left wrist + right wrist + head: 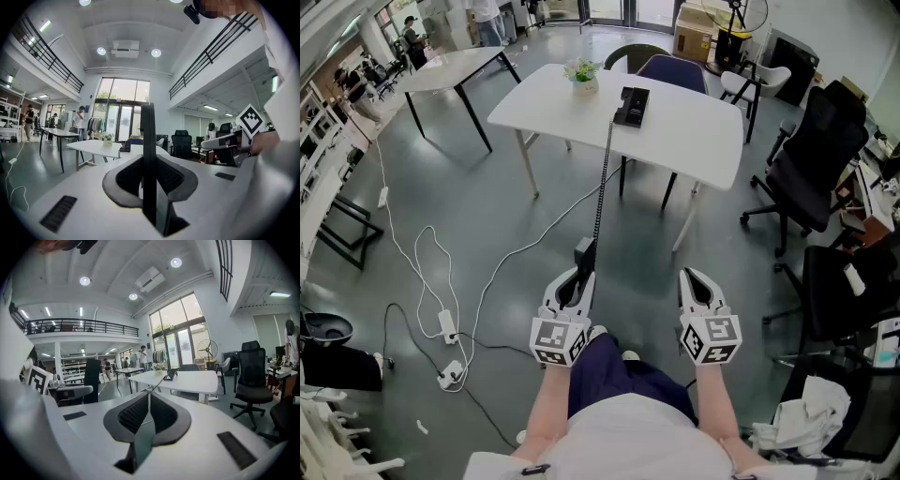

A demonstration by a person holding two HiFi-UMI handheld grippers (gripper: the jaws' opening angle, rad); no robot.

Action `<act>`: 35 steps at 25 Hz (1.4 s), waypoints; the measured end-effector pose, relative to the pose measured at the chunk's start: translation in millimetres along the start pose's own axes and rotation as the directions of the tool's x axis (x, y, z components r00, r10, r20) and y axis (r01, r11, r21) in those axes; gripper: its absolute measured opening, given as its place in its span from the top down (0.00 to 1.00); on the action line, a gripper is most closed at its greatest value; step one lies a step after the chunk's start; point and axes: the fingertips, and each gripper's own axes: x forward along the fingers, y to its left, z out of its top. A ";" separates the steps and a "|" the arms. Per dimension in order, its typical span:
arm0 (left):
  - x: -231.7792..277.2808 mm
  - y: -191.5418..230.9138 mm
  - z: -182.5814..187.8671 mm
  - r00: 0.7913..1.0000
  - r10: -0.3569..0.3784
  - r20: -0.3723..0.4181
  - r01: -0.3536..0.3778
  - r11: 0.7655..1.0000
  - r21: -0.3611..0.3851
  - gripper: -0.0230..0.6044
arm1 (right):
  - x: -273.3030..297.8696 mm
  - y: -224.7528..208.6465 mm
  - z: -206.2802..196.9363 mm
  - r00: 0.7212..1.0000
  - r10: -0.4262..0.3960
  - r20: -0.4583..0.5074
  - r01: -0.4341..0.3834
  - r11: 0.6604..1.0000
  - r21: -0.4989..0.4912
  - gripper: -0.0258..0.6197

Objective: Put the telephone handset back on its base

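My left gripper (pixel 578 274) is shut on the black telephone handset (pixel 584 253), held out over the floor well short of the table. In the left gripper view the handset (pixel 149 154) stands on edge between the pads. Its coiled cord (pixel 602 178) stretches up to the black base (pixel 632 105), which sits on the white table (pixel 694 131). The base (pixel 170 374) also shows far ahead in the right gripper view. My right gripper (pixel 694 278) hangs beside the left one, shut with nothing between its pads (pixel 161 420).
A small potted plant (pixel 582 75) stands on the table left of the base. A blue chair (pixel 673 70) is tucked behind the table. Black office chairs (pixel 811 159) stand at the right. White cables and a power strip (pixel 448 325) lie on the grey floor at the left.
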 end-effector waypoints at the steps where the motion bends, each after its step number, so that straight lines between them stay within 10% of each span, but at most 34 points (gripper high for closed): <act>1: -1.1 -0.4 0.3 1.000 0.002 0.001 -0.002 1.000 0.000 0.83 | -1.0 0.8 -0.3 1.000 0.003 0.000 -0.003 1.000 0.001 0.90; 35: 64.1 20.5 4.5 1.000 -0.011 -0.024 0.011 0.999 -0.039 0.83 | 67.6 -17.2 4.8 0.998 0.033 -0.062 -0.030 0.999 0.037 0.90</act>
